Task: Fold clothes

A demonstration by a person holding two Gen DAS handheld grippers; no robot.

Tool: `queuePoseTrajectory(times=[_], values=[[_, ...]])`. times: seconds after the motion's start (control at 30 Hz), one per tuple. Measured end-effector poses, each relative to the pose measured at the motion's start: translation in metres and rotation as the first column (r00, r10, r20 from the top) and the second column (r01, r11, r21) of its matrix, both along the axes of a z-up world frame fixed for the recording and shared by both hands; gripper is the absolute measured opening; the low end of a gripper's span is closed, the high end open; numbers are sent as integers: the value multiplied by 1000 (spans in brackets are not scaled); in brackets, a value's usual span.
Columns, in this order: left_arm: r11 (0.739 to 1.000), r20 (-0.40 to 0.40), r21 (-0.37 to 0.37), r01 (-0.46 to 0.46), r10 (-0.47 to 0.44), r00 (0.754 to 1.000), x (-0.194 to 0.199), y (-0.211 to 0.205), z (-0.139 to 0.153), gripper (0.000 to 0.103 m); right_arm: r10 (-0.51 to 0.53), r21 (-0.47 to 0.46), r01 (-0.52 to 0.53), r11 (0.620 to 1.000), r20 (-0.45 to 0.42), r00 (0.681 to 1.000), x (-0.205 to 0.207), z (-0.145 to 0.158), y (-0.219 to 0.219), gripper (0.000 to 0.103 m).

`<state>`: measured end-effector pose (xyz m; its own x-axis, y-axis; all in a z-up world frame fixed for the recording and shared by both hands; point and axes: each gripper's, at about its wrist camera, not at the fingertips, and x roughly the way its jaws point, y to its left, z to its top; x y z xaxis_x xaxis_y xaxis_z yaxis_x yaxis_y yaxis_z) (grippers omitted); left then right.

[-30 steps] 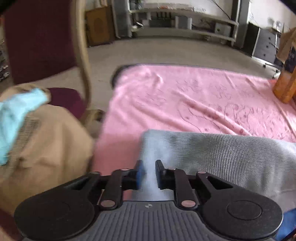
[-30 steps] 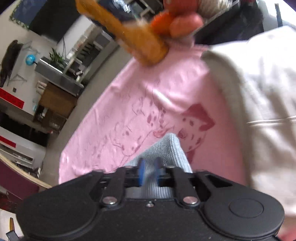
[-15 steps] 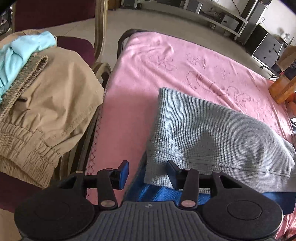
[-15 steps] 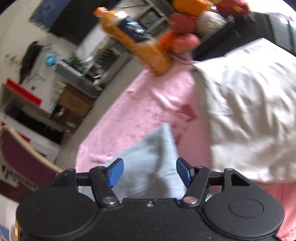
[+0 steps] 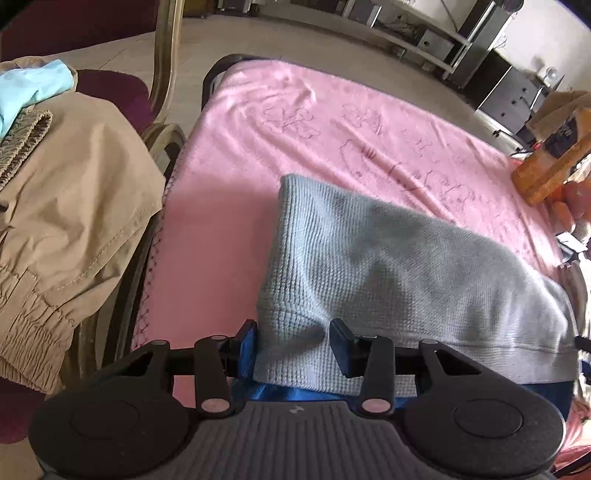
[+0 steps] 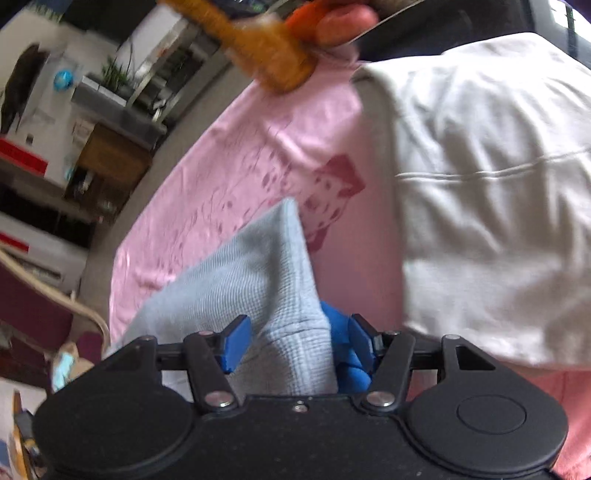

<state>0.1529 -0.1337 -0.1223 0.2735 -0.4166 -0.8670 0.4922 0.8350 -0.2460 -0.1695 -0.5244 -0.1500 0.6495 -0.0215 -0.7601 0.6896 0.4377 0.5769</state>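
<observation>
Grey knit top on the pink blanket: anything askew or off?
The grey knit top lies folded but skewed, its fold edges running diagonally across the pink blanket. A blue garment pokes out beneath its near hem. No spill or damage visible.

Beige floor (image 5: 229,40); maroon chair (image 5: 110,88) left; grey shelving (image 5: 417,33) + black cabinet (image 5: 506,88) at back.
</observation>
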Motion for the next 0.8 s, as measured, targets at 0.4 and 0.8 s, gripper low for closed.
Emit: queuePoseTrajectory(times=[0.4, 0.8], values=[[999, -122, 48, 27, -21, 992, 18, 4, -21, 57, 26, 96, -27, 995, 9, 1000, 9, -16, -12, 57], [987, -2, 112, 117, -117, 993, -8, -13, -17, 43, 126, -123, -139, 983, -113, 986, 29, -11, 10, 41]])
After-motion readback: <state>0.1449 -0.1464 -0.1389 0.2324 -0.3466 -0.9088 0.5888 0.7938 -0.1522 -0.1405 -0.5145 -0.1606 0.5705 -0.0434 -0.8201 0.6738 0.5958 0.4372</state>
